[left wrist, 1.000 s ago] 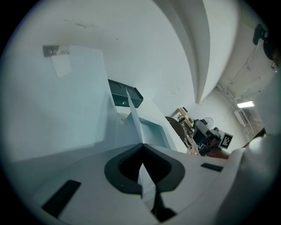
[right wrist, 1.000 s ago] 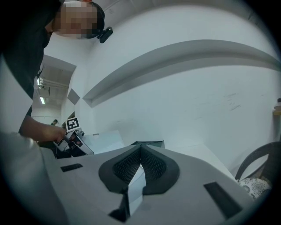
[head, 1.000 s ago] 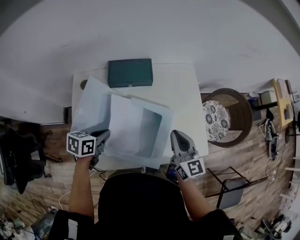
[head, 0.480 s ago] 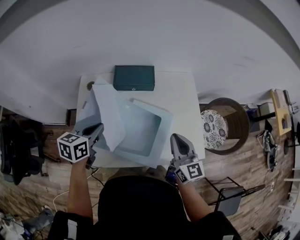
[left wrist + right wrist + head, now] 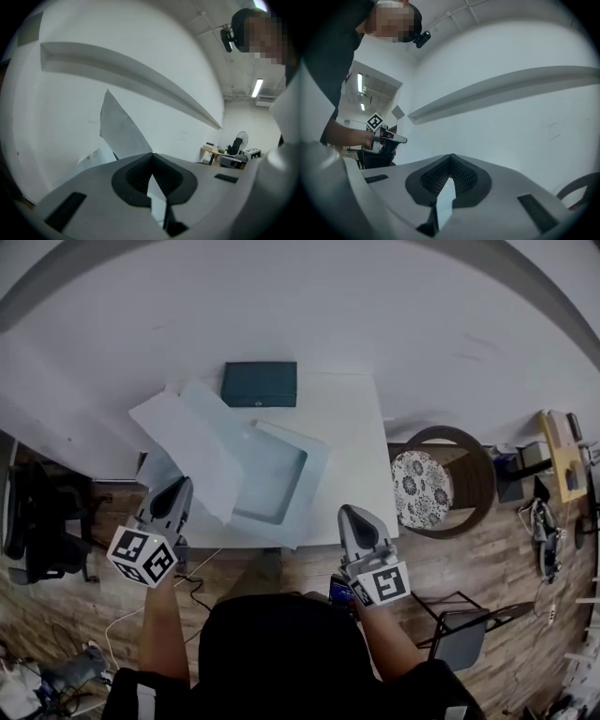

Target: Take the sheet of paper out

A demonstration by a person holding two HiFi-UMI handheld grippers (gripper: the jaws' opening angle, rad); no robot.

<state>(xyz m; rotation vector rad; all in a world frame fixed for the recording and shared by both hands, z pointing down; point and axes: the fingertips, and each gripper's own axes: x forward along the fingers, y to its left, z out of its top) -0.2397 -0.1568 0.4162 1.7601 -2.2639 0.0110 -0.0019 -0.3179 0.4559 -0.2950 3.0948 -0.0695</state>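
Note:
A pale sheet of paper (image 5: 187, 442) hangs lifted over the left side of the white table (image 5: 352, 427). My left gripper (image 5: 178, 486) is shut on its near edge. In the left gripper view the sheet (image 5: 123, 133) rises just beyond the closed jaws of that gripper (image 5: 152, 155). A light blue envelope (image 5: 281, 474) with a window lies flat on the table, partly under the sheet. My right gripper (image 5: 354, 514) is shut, holds nothing and hovers off the table's front right edge. In the right gripper view its jaws (image 5: 451, 157) meet at the tip.
A dark green box (image 5: 260, 383) sits at the table's back edge. A round wooden chair with a patterned cushion (image 5: 420, 482) stands right of the table. A black office chair (image 5: 37, 521) is at the left. Cables lie on the wood floor (image 5: 487, 549).
The left gripper rose and drew back to the left, lifting the sheet clear of the envelope. The right gripper pulled back from the envelope's front edge toward the person.

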